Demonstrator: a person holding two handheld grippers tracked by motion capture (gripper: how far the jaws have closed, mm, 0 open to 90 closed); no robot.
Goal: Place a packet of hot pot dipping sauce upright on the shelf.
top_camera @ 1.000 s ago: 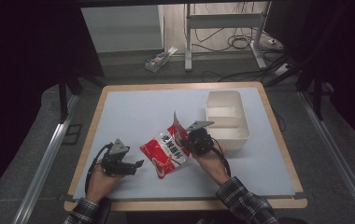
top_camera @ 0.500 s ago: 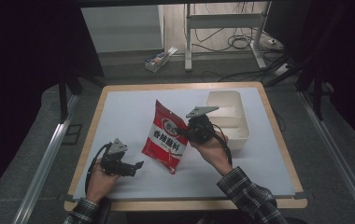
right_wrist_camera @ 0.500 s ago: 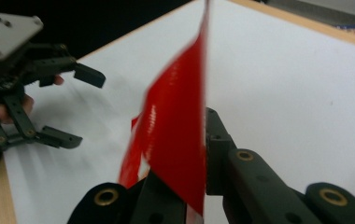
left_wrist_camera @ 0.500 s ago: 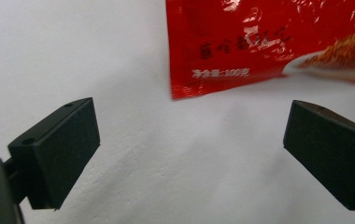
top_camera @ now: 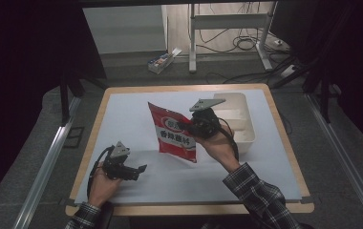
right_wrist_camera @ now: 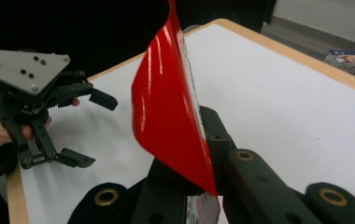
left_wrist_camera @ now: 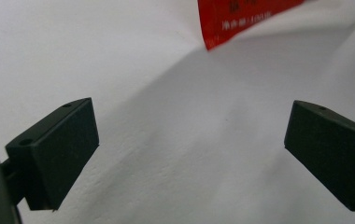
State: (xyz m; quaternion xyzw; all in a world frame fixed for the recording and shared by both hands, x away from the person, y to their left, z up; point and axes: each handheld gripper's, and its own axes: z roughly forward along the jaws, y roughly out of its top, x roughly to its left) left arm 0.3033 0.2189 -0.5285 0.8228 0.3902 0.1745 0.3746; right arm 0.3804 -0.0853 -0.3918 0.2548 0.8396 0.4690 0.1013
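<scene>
A red snack bag [top_camera: 172, 138] with white lettering hangs upright above the white table mat [top_camera: 122, 119], its lower corner near the surface. My right gripper [top_camera: 189, 126] is shut on the bag's right edge; in the right gripper view the glossy red bag [right_wrist_camera: 171, 107] rises from between the jaws of the right gripper [right_wrist_camera: 199, 186]. My left gripper [top_camera: 139, 171] rests low at the front left, apart from the bag. Its jaws have just been opening and stand wide with nothing between them, as the left gripper [left_wrist_camera: 194, 154] shows over bare mat, with the bag's corner [left_wrist_camera: 241, 18] beyond.
A white rectangular container [top_camera: 239, 119] sits on the mat just right of my right hand. The wooden table edge [top_camera: 189, 209] runs along the front. The left gripper [right_wrist_camera: 94, 130] is at the left of the right gripper view. Cables and a desk frame lie on the floor behind.
My right gripper has risen, taking the red bag from lying on the mat to hanging upright above it. The left hand has stayed in place.
</scene>
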